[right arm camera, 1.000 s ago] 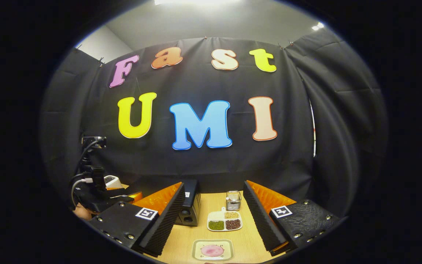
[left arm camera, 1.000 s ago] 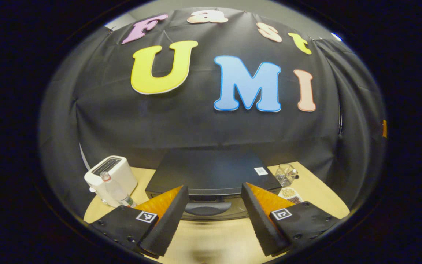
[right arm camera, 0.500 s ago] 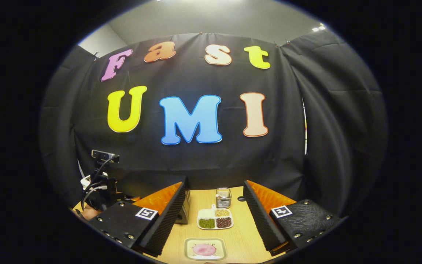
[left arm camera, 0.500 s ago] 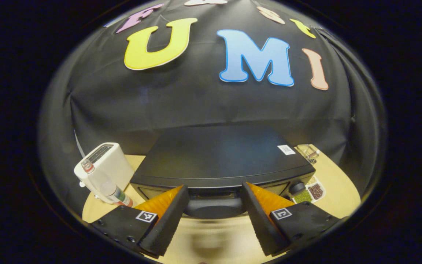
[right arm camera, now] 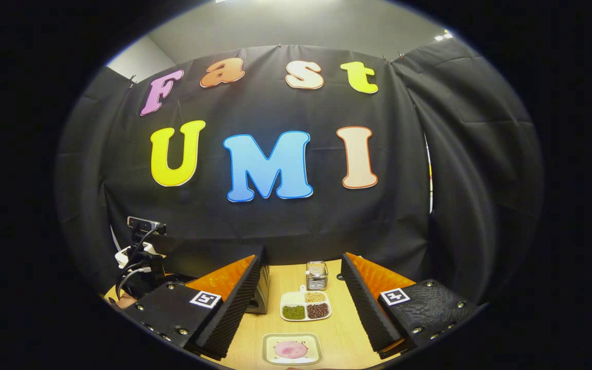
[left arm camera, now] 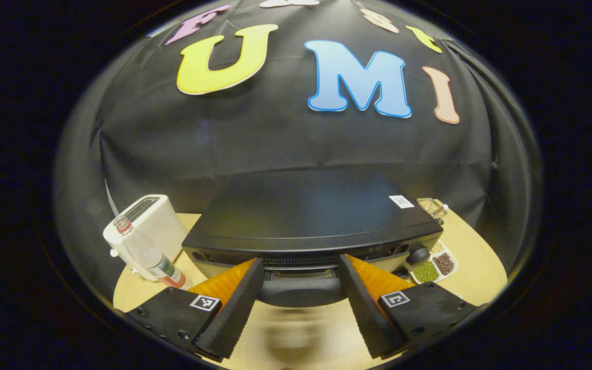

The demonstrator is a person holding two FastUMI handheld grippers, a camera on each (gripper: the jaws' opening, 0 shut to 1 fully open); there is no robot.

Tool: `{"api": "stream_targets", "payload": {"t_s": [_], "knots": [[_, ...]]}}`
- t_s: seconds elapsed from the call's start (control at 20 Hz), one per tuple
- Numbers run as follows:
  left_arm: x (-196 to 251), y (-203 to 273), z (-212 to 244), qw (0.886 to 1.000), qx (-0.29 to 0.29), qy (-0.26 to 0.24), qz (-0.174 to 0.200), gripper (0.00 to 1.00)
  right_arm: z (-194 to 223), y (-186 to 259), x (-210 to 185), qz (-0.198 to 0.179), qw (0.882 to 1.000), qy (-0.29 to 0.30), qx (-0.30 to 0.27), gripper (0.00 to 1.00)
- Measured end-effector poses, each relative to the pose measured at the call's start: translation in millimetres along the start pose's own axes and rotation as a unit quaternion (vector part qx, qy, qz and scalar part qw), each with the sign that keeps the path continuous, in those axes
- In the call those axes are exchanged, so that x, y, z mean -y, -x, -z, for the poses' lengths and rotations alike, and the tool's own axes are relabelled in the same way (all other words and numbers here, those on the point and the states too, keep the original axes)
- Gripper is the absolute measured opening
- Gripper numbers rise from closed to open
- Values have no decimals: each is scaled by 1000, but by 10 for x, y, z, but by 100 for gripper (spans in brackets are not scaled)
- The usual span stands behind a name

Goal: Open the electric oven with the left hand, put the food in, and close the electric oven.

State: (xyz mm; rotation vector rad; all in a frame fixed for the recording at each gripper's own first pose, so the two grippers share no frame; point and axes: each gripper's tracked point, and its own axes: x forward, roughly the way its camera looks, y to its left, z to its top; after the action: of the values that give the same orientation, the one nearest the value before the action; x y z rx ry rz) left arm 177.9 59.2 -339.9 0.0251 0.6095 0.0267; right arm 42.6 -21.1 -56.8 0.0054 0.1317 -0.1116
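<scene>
The black electric oven (left arm camera: 306, 210) stands on the wooden table right in front of my left gripper (left arm camera: 300, 308). Its dark door handle (left arm camera: 301, 290) lies between my two spread fingers, and the gripper is open. I cannot tell whether the fingers touch the handle. In the right gripper view, a small square plate with a pink piece of food (right arm camera: 292, 349) lies on the table just below my right gripper (right arm camera: 298, 308), which is open and holds nothing. The oven (right arm camera: 208, 257) shows there at the left, with the other gripper (right arm camera: 139, 259) before it.
A white toaster (left arm camera: 144, 221) and a clear bottle (left arm camera: 147, 254) stand left of the oven. A divided dish of beans (right arm camera: 305, 306) and a small clear holder (right arm camera: 316, 275) sit to its right, beyond the food plate. Black cloth closes off the back.
My left gripper has moved in close to the oven front, so the handle now sits between its fingers. The right gripper has barely shifted.
</scene>
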Motion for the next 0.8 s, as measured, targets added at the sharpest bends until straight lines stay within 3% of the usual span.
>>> {"api": "stream_targets", "payload": {"t_s": [0.8], "knots": [[66, 453, 723, 999, -33, 2, 2, 100, 135, 198, -37, -15, 1000, -2, -16, 97]]}}
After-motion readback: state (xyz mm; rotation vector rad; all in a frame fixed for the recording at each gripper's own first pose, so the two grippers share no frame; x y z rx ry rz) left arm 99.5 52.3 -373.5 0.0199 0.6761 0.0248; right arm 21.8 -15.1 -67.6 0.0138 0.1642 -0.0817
